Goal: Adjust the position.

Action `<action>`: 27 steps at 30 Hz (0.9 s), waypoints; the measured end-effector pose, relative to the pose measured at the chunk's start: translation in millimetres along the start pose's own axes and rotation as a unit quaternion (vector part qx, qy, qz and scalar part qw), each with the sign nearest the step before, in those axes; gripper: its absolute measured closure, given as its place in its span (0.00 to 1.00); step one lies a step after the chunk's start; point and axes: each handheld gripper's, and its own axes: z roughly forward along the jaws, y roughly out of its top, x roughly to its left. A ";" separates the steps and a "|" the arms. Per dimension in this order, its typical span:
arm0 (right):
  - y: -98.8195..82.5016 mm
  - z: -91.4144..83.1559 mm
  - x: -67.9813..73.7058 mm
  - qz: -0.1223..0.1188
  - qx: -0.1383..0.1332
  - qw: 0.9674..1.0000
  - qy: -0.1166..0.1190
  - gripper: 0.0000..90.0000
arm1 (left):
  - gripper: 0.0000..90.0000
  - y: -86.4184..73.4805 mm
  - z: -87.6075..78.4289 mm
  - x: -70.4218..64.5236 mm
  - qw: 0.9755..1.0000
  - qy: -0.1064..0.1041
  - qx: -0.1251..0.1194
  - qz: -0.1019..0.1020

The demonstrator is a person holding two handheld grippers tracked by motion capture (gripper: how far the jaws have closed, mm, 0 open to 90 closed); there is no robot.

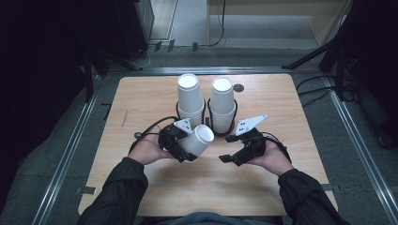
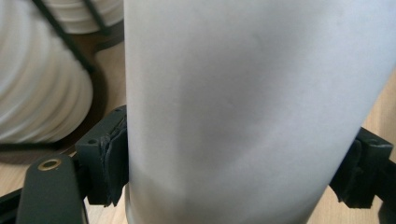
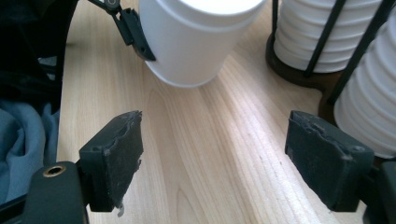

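My left gripper (image 1: pixel 187 147) is shut on a white paper cup (image 1: pixel 199 139), held tilted a little above the table. In the left gripper view the cup (image 2: pixel 252 107) sits between both pads (image 2: pixel 109 158). Behind it stand two stacks of white cups, the left stack (image 1: pixel 190 98) and the right stack (image 1: pixel 222 101), each in a black wire holder. My right gripper (image 1: pixel 227 149) is open to the right of the held cup, nothing between its jaws. The right gripper view shows the held cup (image 3: pixel 196 37) ahead of its open pads (image 3: pixel 116 154) and the stacks (image 3: pixel 322 37) at the right.
The wooden table (image 1: pixel 141 98) carries a small dark round spot (image 1: pixel 239 87) near its far edge. Dark stands and cables lie on the floor around the table. A person's forearms in dark sleeves (image 1: pixel 117 192) come in from the near edge.
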 end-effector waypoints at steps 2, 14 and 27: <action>0.5 2.9 -0.1 -0.006 0.001 1.000 0.008 0.21 | 0.17 2.1 4.6 -2.0 1.000 -0.007 0.009 0.007; 8.6 9.2 2.3 -0.010 0.002 1.000 0.028 0.19 | 0.17 11.2 26.6 -16.2 0.998 -0.009 0.053 0.038; 19.8 29.8 10.8 -0.029 0.034 0.997 0.060 0.18 | 0.17 12.7 38.1 -27.9 0.995 -0.040 0.065 0.059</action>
